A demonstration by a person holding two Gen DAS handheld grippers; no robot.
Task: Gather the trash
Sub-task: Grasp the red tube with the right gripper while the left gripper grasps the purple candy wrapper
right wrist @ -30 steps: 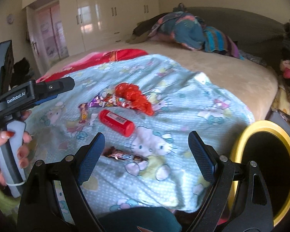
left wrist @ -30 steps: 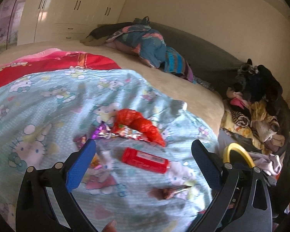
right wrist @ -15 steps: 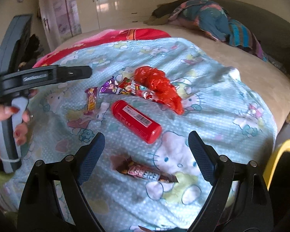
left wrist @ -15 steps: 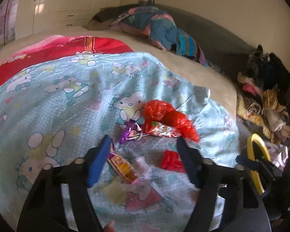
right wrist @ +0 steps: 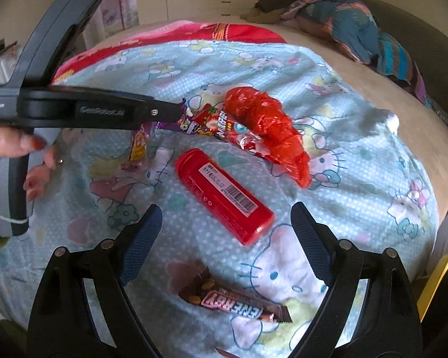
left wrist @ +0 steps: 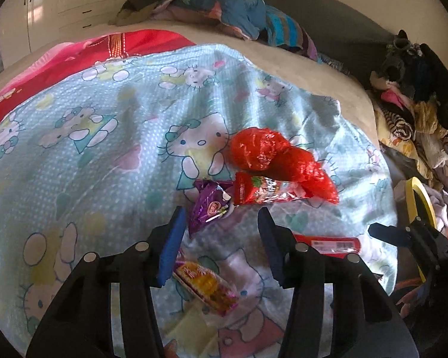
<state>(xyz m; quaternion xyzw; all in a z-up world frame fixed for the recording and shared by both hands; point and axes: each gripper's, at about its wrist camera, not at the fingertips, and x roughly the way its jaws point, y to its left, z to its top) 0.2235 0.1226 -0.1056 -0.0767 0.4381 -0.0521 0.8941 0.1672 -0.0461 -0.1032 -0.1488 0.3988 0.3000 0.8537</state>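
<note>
Trash lies on a Hello Kitty sheet (left wrist: 104, 155). My left gripper (left wrist: 221, 235) is open, low over the bed, its fingers either side of a purple wrapper's (left wrist: 207, 205) near end; a yellow snack wrapper (left wrist: 206, 289) lies under it. Beyond are a red candy wrapper (left wrist: 262, 192) and a crumpled red plastic bag (left wrist: 271, 155). My right gripper (right wrist: 225, 238) is open above a red tube (right wrist: 224, 197), with a brown Energy bar wrapper (right wrist: 236, 301) below it. The left gripper (right wrist: 176, 113) shows in the right wrist view, reaching over the purple wrapper.
A yellow-rimmed bin (right wrist: 439, 283) stands beside the bed at the right; it also shows in the left wrist view (left wrist: 418, 197). A pile of clothes (left wrist: 418, 113) lies beyond it. Pillows and blankets (left wrist: 224, 9) sit at the bed's head.
My left gripper has moved forward and down to the purple wrapper and its jaws have narrowed. My right gripper has moved closer over the red tube.
</note>
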